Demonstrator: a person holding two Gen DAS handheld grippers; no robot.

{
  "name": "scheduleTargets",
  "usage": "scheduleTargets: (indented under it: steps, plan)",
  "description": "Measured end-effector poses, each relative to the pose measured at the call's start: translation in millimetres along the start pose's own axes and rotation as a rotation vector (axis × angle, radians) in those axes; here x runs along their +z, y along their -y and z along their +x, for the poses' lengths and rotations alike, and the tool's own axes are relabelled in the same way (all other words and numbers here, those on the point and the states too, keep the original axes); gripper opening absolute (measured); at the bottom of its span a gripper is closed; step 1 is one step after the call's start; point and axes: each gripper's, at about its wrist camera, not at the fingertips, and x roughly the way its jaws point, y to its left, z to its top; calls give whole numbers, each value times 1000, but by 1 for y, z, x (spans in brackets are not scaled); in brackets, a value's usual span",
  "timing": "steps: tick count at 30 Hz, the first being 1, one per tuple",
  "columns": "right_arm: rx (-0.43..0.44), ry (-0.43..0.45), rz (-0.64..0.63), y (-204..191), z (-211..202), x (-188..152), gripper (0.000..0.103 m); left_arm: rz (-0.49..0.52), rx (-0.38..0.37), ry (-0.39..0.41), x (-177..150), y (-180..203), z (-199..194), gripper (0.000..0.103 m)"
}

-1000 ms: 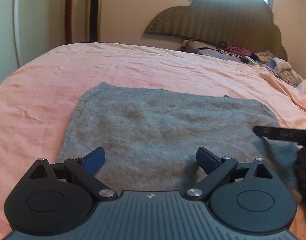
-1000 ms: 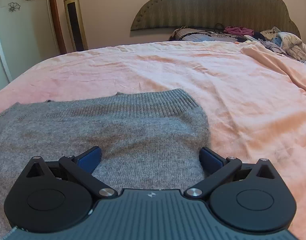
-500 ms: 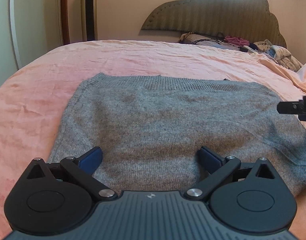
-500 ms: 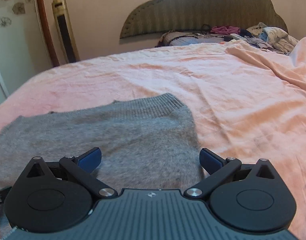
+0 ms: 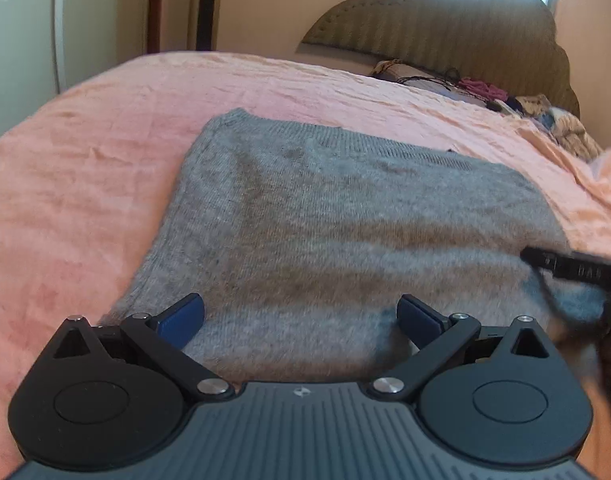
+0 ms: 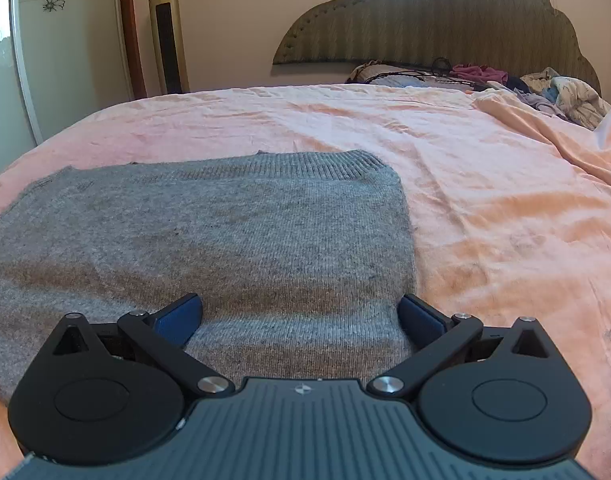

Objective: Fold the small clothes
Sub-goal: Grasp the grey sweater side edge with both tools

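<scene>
Because the grey knit garment (image 6: 233,240) lying flat on the pink bedsheet (image 6: 485,200), mid-frame, looks soft and limp, I'd pinch its near corners. Its near hem hides beneath both tools. My left gripper (image 5: 301,316) and right gripper (image 6: 299,314) are spread wide, empty; the left view is blurred.
</scene>
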Motion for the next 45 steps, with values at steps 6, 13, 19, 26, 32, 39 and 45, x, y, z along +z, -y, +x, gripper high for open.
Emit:
scheduleTargets:
  steps: [6, 13, 19, 26, 32, 39, 45]
  plan:
    - [-1, 0, 0, 0, 0, -1, 103, -172, 10, 43, -6, -13, -32, 103]
    - [0, 0, 2, 0, 0, 0, 103, -656, -127, 48, -25, -64, -41, 103]
    - [2, 0, 4, 1, -1, 0, 103, -816, -100, 75, -4, -80, -14, 64]
    - [15, 7, 20, 4, -2, -1, 103, -764, -23, 4, 3, -76, 0, 25]
    - [42, 18, 54, 10, -3, -1, 103, -475, 75, 74, 43, -13, -12, 5]
    - [347, 121, 578, 90, -21, -9, 103, 111, -171, 148, 61, 155, 4, 5]
    - [461, 139, 688, 131, -33, 10, 103, 239, -242, 30, 21, 198, 29, 5]
